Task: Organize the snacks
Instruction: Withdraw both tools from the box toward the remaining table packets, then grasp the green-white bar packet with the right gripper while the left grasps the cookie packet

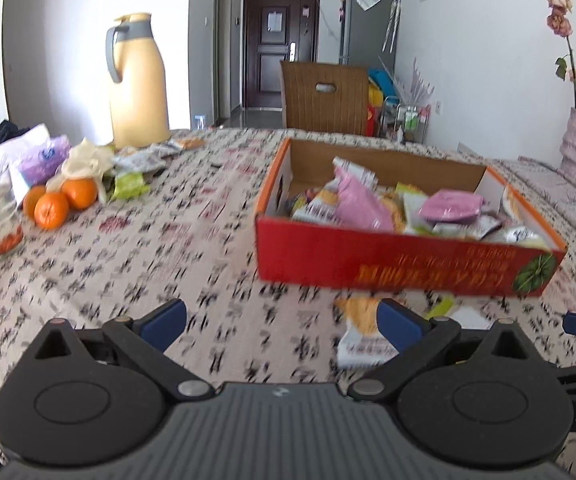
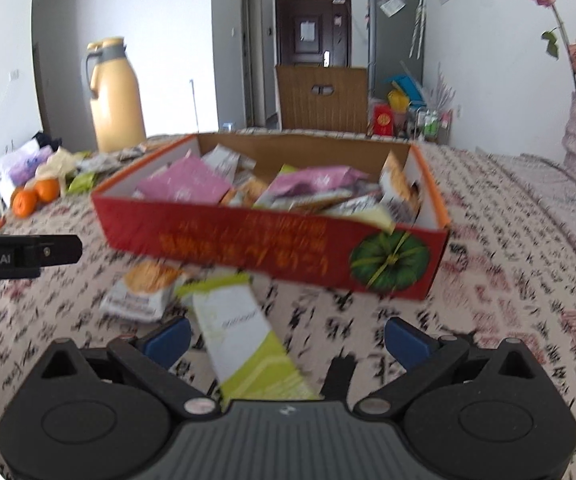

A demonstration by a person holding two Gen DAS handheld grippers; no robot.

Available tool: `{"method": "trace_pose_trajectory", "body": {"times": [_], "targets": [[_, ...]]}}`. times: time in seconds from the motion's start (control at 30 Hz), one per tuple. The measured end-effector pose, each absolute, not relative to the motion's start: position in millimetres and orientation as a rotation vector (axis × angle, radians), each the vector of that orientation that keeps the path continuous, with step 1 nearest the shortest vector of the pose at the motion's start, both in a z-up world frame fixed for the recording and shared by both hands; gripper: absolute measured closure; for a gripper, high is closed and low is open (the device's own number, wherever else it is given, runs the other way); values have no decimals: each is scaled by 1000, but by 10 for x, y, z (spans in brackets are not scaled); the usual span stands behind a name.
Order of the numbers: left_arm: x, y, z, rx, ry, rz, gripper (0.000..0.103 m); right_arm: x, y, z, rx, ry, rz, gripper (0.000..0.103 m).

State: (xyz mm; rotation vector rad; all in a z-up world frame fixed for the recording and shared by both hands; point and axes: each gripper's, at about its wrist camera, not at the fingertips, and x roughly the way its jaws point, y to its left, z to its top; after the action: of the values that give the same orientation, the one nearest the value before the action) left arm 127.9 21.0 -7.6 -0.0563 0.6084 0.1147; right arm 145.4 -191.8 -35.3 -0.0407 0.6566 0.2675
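Snack box: the red cardboard box [image 2: 272,240] sits open-topped on the bench [image 2: 507,280], already heaped with packets, pink ones on top. It looks to be the collecting place, which would explain the snacks lying close to its front wall.
Green-and-white packet: this packet [image 2: 244,344] lies flat on the cloth just in front of the box, one end reaching between the right hand-held gripper's fingers.
Orange-printed packet: the second packet [image 2: 144,292] rests beside the green one, also outside the box and near its front wall.
Right hand-held gripper: the right hand-held gripper [image 2: 288,340] has its jaws spread wide and grips nothing; it straddles the green-and-white packet, probably lined up to take it.
Left hand-held gripper: the left hand-held gripper [image 1: 284,324] is also spread and empty, its right finger overlapping the orange-printed packet in view.
Left pile: oranges [image 1: 56,204], more wrappers [image 1: 136,172] and a yellow thermos [image 1: 136,84] stand well apart from the box, seemingly still unsorted.
Blur: both views are smeared, so packet print is unreadable.
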Motion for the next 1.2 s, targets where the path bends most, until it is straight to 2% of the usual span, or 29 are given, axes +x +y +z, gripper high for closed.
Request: {"method": "trace_pose_trajectory", "body": {"times": [0.47, 0.93, 1.0, 1.07, 1.1, 1.17, 1.2], "targets": [[1224, 362, -147, -85, 625, 114, 0, 1656, -1687, -600, -92, 789, 282, 0], [1239, 360, -174, -96, 634, 100, 0, 1816, -1604, -607, -87, 789, 298, 1], [1238, 363, -175, -96, 634, 100, 0, 1798, -1595, -591, -93, 781, 316, 9], [1236, 364, -177, -95, 635, 99, 0, 1768, -1595, -565, -94, 770, 325, 28], [1235, 364, -177, -94, 635, 98, 0, 1757, -1597, -555, -95, 764, 333, 32], [1235, 365, -176, -94, 635, 98, 0, 1737, -1607, -533, -96, 757, 348, 54], [1236, 365, -176, -95, 635, 99, 0, 1727, -1609, -524, -99, 755, 355, 57]]}}
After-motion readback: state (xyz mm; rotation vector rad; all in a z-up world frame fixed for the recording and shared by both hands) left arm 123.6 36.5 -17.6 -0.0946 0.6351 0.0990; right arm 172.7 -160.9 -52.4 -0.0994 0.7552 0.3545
